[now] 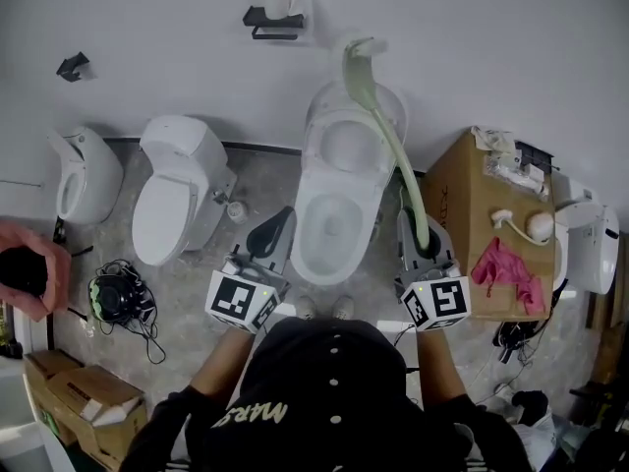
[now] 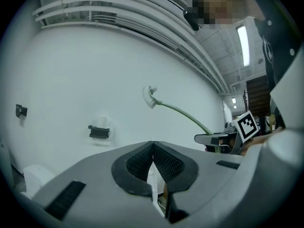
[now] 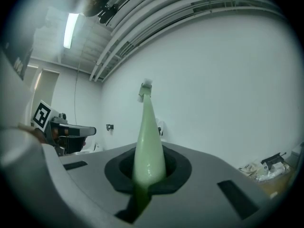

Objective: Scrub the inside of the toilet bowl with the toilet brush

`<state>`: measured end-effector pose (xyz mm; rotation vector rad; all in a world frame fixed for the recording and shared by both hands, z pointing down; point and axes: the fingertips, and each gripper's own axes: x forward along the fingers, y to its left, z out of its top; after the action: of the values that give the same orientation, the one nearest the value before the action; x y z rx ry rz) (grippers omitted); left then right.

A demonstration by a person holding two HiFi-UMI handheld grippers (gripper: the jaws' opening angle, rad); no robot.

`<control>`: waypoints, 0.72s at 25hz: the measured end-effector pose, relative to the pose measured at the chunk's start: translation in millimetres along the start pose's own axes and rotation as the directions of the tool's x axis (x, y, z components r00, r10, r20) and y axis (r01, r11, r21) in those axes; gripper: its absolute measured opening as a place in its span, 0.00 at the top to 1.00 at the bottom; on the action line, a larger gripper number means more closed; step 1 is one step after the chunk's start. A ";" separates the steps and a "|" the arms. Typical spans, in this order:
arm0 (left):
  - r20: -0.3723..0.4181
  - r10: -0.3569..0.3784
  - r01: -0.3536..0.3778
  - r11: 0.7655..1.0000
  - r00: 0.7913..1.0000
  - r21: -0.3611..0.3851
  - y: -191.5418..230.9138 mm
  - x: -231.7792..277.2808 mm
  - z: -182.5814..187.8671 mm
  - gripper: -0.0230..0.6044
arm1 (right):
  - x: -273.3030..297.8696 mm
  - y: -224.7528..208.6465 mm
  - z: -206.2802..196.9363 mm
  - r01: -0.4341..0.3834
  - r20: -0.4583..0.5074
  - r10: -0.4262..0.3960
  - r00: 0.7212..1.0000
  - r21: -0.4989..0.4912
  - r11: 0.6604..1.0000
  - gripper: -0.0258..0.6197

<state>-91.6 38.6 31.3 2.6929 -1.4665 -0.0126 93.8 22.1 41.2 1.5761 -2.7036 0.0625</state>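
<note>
The right tongs (image 3: 148,174) grasp the green toilet brush (image 1: 394,147) by its handle, head raised above the toilet bowl (image 1: 334,214); the left tongs (image 2: 153,161) are clenched, empty.

The centre toilet bowl (image 1: 305,216) looks glossy ceramic. The toilet brush (image 1: 391,146) is smooth plastic; the right-hand box (image 1: 462,214), matt cardboard.
</note>
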 end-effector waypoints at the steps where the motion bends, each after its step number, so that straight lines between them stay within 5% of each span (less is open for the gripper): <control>1: 0.004 -0.002 0.002 1.000 1.000 0.000 -2.5 -0.9 0.9 0.93 | -1.2 0.2 2.5 0.001 0.007 -0.001 1.000 0.002 1.000 0.94; 18: 0.019 -0.020 0.019 1.000 1.000 0.022 -14.5 0.5 4.9 0.92 | -5.7 5.6 18.8 0.006 0.035 -0.005 0.999 -0.035 0.999 0.94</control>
<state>-79.4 45.8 25.4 2.7318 -1.4536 -0.0237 92.0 29.0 22.0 1.5905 -2.7103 -0.0136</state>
